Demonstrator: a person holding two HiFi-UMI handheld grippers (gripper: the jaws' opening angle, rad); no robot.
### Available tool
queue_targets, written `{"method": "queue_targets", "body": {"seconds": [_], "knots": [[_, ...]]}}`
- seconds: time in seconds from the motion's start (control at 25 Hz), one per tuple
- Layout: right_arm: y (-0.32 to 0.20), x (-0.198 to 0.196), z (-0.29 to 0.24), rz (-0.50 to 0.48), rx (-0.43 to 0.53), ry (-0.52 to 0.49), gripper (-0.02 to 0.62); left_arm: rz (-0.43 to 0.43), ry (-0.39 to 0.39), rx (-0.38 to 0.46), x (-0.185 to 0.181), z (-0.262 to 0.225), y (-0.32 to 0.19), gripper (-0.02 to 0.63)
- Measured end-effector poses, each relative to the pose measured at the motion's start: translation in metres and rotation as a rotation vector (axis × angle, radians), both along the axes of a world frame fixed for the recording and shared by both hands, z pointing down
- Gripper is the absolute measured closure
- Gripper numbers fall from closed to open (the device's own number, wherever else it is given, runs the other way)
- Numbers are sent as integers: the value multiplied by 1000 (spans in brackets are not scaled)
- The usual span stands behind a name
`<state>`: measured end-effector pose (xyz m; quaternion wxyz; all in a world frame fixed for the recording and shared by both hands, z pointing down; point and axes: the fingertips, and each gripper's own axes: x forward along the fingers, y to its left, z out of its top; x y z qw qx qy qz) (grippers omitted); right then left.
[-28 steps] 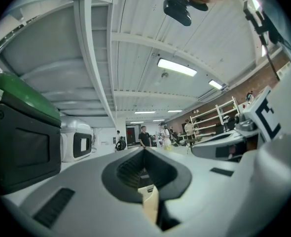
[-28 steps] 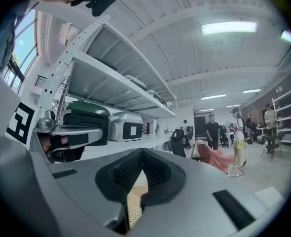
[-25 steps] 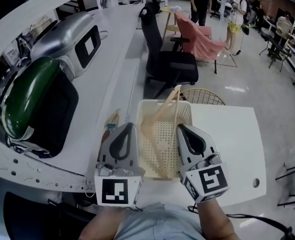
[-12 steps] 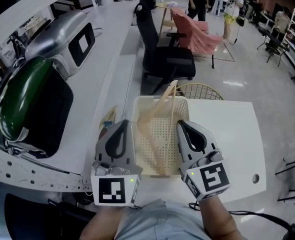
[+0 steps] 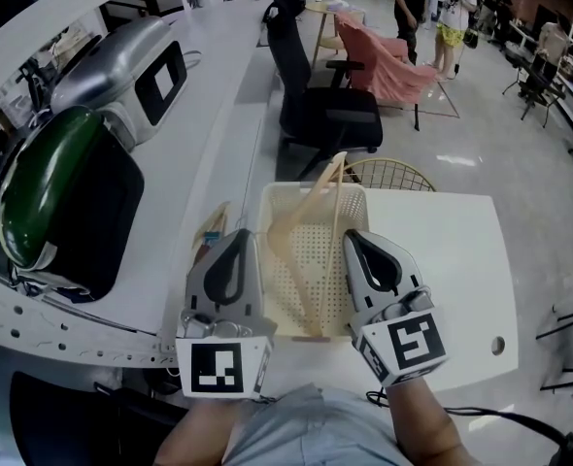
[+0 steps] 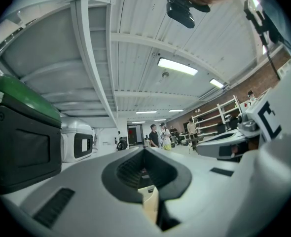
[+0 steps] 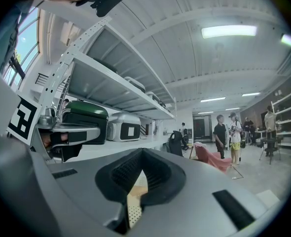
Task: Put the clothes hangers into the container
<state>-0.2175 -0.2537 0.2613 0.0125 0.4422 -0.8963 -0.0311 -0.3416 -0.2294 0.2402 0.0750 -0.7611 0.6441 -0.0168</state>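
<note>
A cream perforated container (image 5: 311, 260) stands on the white table (image 5: 442, 260). Several wooden clothes hangers (image 5: 318, 223) lie inside it, and one end (image 5: 338, 173) pokes up over the far rim. My left gripper (image 5: 240, 239) hovers at the container's left side, shut and holding nothing. My right gripper (image 5: 353, 240) hovers at its right side, also shut and empty. In the left gripper view the jaws (image 6: 145, 151) meet at the tip, with a pale strip of the container below them. The right gripper view shows the same closed tip (image 7: 143, 153) over the perforated wall.
A long white shelf at the left carries a green case (image 5: 63, 183) and a silver case (image 5: 136, 66). Small items (image 5: 212, 233) lie left of the container. Beyond the table stand a black office chair (image 5: 320, 105), a gold wire chair (image 5: 388, 175) and a pink-draped chair (image 5: 384, 61). People stand far back.
Both grippers stay shut beside the container, nearly where they were. The head view has shifted slightly, and the people at the back have moved.
</note>
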Motion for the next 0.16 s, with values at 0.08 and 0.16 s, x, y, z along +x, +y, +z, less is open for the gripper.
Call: {"method": "queue_targets", "body": {"seconds": [0.08,0.16], "knots": [[0,1,1,2,-1,-1,584,0,0,0,0,1,0,595],[0,1,3,2,-3,1,584,0,0,-4,1,2,1,595]]}}
